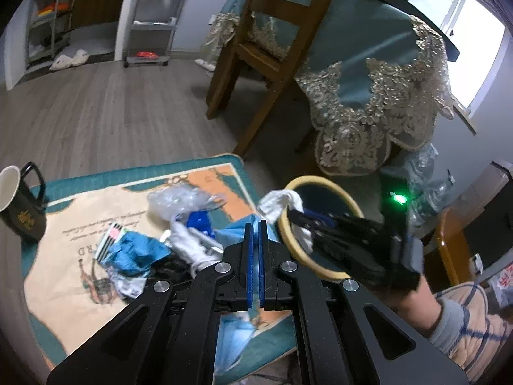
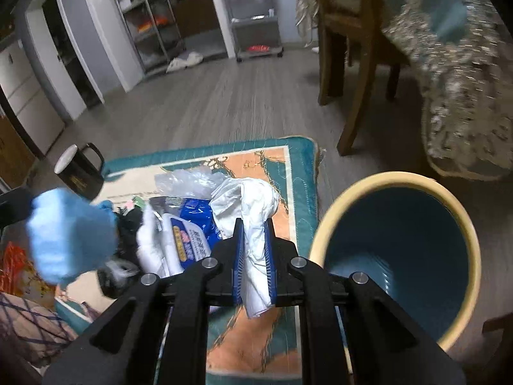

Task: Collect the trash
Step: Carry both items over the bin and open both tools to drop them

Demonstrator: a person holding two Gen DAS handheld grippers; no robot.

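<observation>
Trash pile [image 1: 179, 234] sits on the mat [image 1: 80, 224], roughly 10 o'clock from the bin [image 2: 397, 253]. Right gripper [image 2: 255, 250] is clamped on a crumpled white plastic bag [image 2: 247, 205], held beside the bin rim at about 9 o'clock, not over the opening yet. Left gripper [image 1: 255, 256] is clenched on a thin blue sheet; from the right wrist view it carries a blurred blue wad [image 2: 70, 234]. Bin interior looks bare. Judgement: early stage, first drops pending. Left on the mat: clear wrap, blue packet, white glove, paper scraps. Mug [image 1: 19, 205] isn't trash.
</observation>
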